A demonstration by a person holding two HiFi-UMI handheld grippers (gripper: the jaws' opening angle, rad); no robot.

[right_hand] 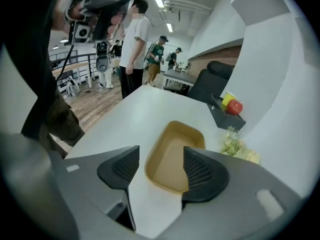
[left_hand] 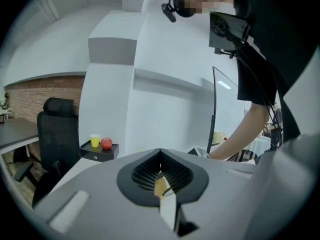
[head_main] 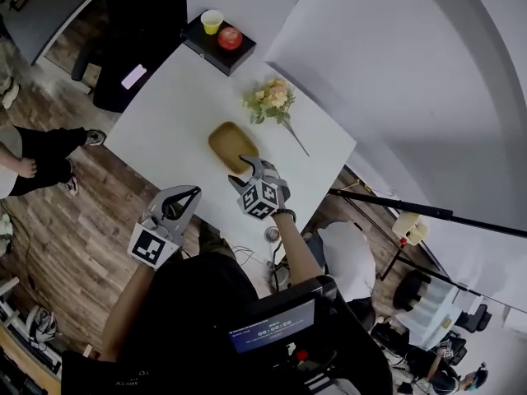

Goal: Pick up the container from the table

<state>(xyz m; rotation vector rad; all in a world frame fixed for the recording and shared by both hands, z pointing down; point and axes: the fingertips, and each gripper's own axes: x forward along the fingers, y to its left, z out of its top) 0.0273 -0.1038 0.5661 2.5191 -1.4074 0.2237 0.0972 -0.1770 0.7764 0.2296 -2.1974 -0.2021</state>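
Observation:
The container (head_main: 231, 144) is a shallow tan tray with rounded corners, empty, lying on the white table (head_main: 165, 113). My right gripper (head_main: 249, 164) hangs over its near end, tilted down, with its jaws open. In the right gripper view the tray's (right_hand: 175, 154) near end shows between the two dark pads (right_hand: 120, 168), and I cannot tell whether they touch it. My left gripper (head_main: 191, 192) is held off the table's near left edge, away from the tray. Its pads (left_hand: 160, 156) meet, with nothing gripped.
Artificial flowers (head_main: 272, 101) lie just beyond the tray to the right. A black box (head_main: 218, 48) at the far table end carries a yellow cup (head_main: 212, 20) and a red apple (head_main: 230, 37). A black chair (head_main: 132, 48) stands far left. A bystander's legs (head_main: 41, 159) are at left, and a stand pole (head_main: 395, 206) at right.

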